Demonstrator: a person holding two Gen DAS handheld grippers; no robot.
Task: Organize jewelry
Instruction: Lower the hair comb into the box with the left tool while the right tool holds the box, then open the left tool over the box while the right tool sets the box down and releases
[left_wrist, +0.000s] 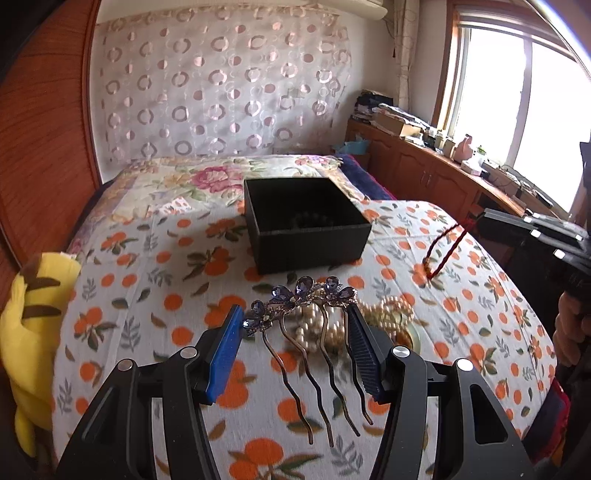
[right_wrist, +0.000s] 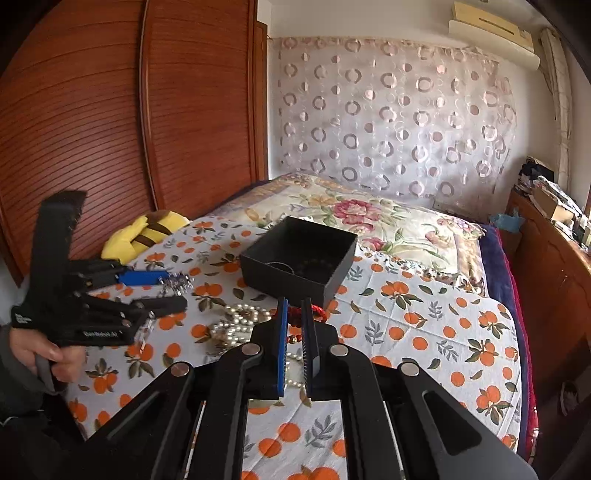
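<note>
My left gripper is shut on a hair comb with purple gems and wavy metal prongs, held above the bed. Under it lies a pearl necklace, also seen in the right wrist view. An open black box sits on the bed beyond, with a dark bead bracelet inside; the box also shows in the right wrist view. My right gripper is shut on a red braided cord, which hangs down to the bed. The left gripper also shows in the right wrist view.
The bed has an orange-print sheet and a floral pillow. A yellow plush toy lies at the left edge. A wooden wardrobe stands left, and a cluttered wooden cabinet under a window stands right.
</note>
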